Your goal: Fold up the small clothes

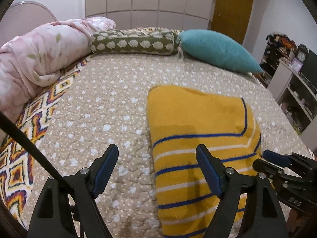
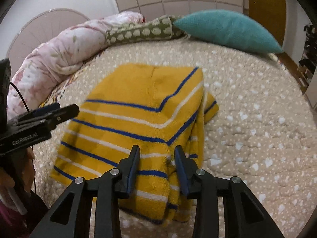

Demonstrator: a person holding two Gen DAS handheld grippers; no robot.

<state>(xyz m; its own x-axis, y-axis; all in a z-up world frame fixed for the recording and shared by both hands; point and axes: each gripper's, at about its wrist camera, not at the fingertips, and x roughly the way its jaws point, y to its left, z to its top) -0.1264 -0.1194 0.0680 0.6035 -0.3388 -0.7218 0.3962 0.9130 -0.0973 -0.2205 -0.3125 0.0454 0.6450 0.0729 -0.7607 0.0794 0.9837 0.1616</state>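
A yellow fleece garment [image 1: 200, 130] with blue and white stripes lies folded on the beige spotted bedspread [image 1: 103, 107]. My left gripper [image 1: 156, 154] is open, low over the garment's left edge, holding nothing. It shows at the left of the right wrist view [image 2: 65, 108]. My right gripper [image 2: 157, 154] is open with a narrower gap, just above the garment's [image 2: 138, 115] near folded corner; cloth shows between the fingers but is not pinched. It also shows at the right edge of the left wrist view [image 1: 275, 156].
A pink rolled quilt [image 1: 39, 53], a green patterned bolster [image 1: 134, 42] and a teal pillow [image 1: 218, 49] line the far side of the bed. A patterned blanket [image 1: 23, 138] lies at the left. Shelves [image 1: 293, 87] stand at the right.
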